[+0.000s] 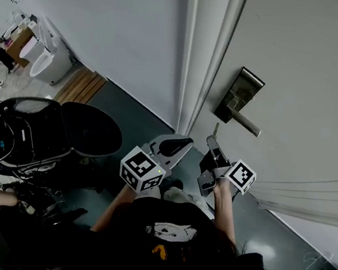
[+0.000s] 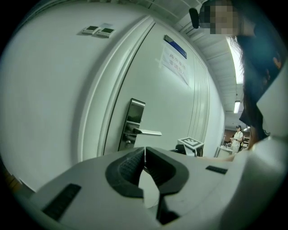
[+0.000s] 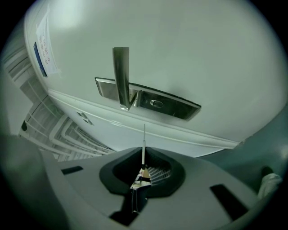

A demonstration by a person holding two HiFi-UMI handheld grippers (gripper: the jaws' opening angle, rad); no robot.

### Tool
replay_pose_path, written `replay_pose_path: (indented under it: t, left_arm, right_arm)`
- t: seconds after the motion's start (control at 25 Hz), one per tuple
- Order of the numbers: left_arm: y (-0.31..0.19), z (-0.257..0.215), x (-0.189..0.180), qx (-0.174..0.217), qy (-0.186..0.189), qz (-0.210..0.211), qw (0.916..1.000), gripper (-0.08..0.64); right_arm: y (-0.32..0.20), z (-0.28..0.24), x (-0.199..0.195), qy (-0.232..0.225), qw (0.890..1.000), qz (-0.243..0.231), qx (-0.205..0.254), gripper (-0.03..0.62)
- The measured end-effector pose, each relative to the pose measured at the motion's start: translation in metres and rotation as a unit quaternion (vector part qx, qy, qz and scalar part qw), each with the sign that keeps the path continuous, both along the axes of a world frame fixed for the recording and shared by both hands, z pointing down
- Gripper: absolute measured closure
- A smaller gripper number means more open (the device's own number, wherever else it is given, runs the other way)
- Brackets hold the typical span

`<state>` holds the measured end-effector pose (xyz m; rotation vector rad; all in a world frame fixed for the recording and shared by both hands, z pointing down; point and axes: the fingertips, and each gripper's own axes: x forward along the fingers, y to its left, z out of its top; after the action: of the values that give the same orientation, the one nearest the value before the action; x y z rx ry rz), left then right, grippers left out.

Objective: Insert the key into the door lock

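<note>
The white door point(image 1: 305, 63) carries a dark metal lock plate point(image 1: 241, 95) with a silver lever handle point(image 1: 247, 125). My right gripper point(image 1: 213, 145) is shut on a thin key point(image 1: 215, 130), whose blade points up toward the plate and stops short of it. In the right gripper view the key point(image 3: 144, 143) shows edge-on below the lock plate point(image 3: 180, 108), and the keyhole point(image 3: 156, 103) sits beside the handle point(image 3: 120, 76). My left gripper point(image 1: 179, 145) hangs left of the right one by the door frame, shut point(image 2: 145, 157) with nothing in it. It sees the lock plate point(image 2: 133, 122) ahead.
A door frame point(image 1: 197, 53) and grey wall point(image 1: 110, 22) stand left of the door. Black round seats and gear point(image 1: 36, 136) crowd the floor at the left, with a wooden slatted board point(image 1: 80, 86) behind. A paper notice point(image 2: 174, 63) hangs on the door.
</note>
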<state>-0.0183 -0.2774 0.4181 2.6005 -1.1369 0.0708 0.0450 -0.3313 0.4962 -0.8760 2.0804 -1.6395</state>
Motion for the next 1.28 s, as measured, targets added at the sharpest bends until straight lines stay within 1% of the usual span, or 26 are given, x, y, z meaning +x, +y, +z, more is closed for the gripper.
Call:
replay_pose_path:
  t: [0.16,0.24,0.36,0.48,0.6,0.8,0.92,1.08,1.28]
  left_arm:
    - [-0.008,-0.011,-0.005,0.003,-0.005,0.029,0.9996,0.546]
    - [-0.005,-0.017,-0.006,0.006,-0.005,0.048,0.9988,0.546]
    - [-0.003,-0.015,-0.006,0.011,-0.007,0.074,0.9972,0.547]
    - [-0.005,-0.011,-0.006,0.015,-0.012,0.097,0.9951,0.548]
    - [-0.008,-0.011,-0.007,0.018,-0.015,0.117,0.9929,0.546]
    - [-0.011,-0.014,-0.015,0.029,-0.019,0.134,0.9904,0.547]
    - [-0.010,-0.014,-0.018,0.033,-0.021,0.142,0.9891,0.546]
    - [-0.008,-0.014,-0.018,0.039,-0.021,0.148,0.9880,0.548]
    - [0.003,-0.017,-0.021,0.045,-0.023,0.152,0.9870,0.546]
  right_arm:
    - [-0.010,-0.005,-0.002,0.003,1.000,0.031,-0.006,0.572]
    - [-0.012,-0.009,-0.002,0.006,0.999,0.049,-0.004,0.572]
    - [-0.020,-0.004,0.000,0.012,0.997,0.070,0.006,0.572]
    - [-0.029,0.003,0.001,0.000,0.996,0.092,0.003,0.572]
    - [-0.039,0.004,0.006,-0.025,0.992,0.120,-0.004,0.572]
    - [-0.057,0.002,0.011,-0.034,0.989,0.147,0.002,0.572]
    - [-0.062,-0.001,0.011,-0.054,0.986,0.158,0.004,0.572]
    - [-0.066,0.003,0.008,-0.079,0.984,0.163,-0.003,0.572]
    - [-0.064,0.003,0.005,-0.088,0.983,0.159,-0.005,0.572]
